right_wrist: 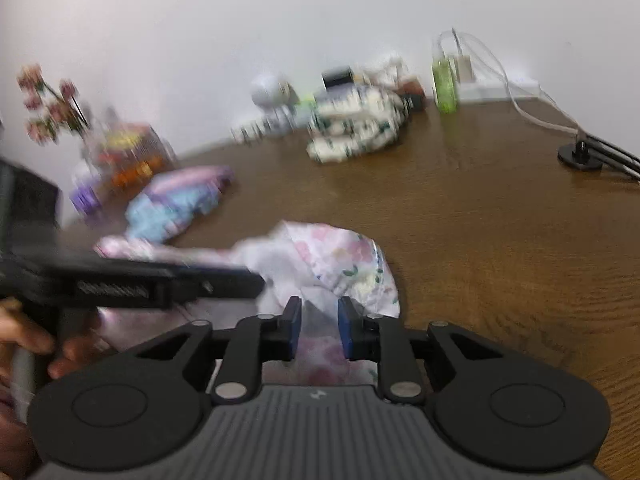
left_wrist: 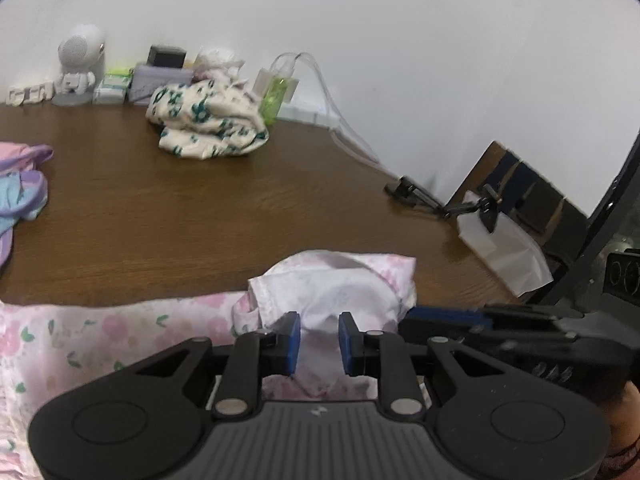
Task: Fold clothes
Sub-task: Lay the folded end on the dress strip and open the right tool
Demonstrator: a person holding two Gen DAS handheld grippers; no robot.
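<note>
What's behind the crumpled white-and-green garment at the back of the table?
Behind the white-and-green garment along the wall: a purple box, a dark box, a pale bundle and a green bottle beside it. Anything lower behind the cloth is hidden.

I see a plain white wall (left_wrist: pixel 360 40) behind the dark brown wood-grain surface (left_wrist: pixel 200 208), with a wooden chair back (left_wrist: pixel 516 184) at its far corner.

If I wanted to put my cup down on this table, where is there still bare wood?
The widest bare stretch of the table lies between the pink floral garment near the grippers and the cream-and-green garment at the back. More bare wood runs right toward the black stand. The back wall edge is crowded with clutter, and the lilac-and-blue garment fills the left.
</note>
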